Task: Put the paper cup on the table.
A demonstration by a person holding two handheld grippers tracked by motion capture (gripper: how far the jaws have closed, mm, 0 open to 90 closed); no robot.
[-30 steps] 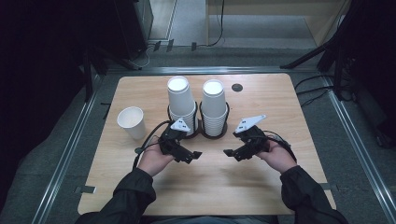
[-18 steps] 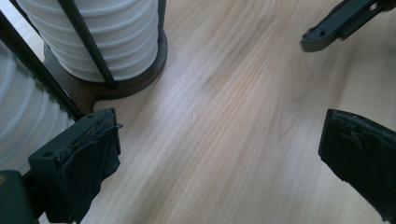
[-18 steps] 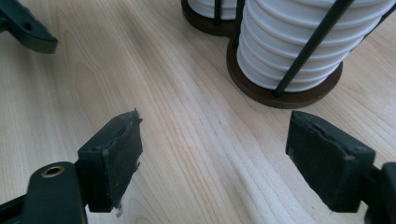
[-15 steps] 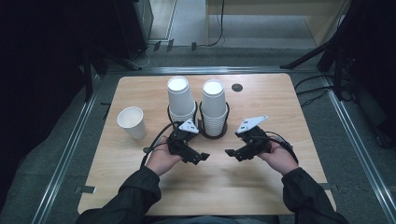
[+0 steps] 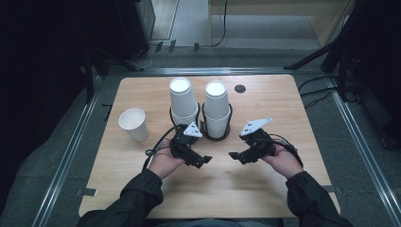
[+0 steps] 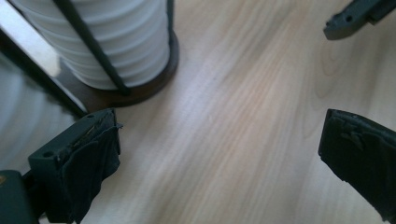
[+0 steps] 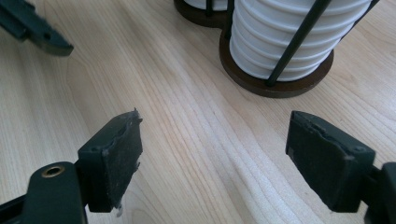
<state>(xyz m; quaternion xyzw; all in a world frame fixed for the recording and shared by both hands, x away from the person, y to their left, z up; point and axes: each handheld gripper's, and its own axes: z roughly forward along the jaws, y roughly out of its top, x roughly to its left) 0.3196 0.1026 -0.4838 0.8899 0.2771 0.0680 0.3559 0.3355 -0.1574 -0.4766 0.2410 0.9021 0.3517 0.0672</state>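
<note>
Right stack of cups [image 5: 216,108]: It is standing upright in a black wire holder [image 5: 229,124] on a round dark base, in the middle of the table. It is the thing nearest to both grippers.
Left stack of cups [image 5: 183,100]: It is standing just beside the right stack, in its own wire holder, and is leaning a little to the left.
Left gripper [image 5: 202,161]: A hand is holding it low over the wood, just in front of the left stack. Its jaws are standing wide apart with nothing between them, only bare wood. It is pointing toward the right gripper.
Right gripper [image 5: 235,156]: The other hand is holding it low over the wood, in front and a bit to the right of the right stack. Its jaws are also gaping wide and gripping nothing. Its tip is near the left gripper's tip, but they are not touching.
Single cup [image 5: 134,123]: It is sitting alone on the left part of the table, open side up, well apart from both grippers.
Table [image 5: 265,189]: It is made of light wood, with a small dark round spot [image 5: 239,88] near the far edge.
</note>
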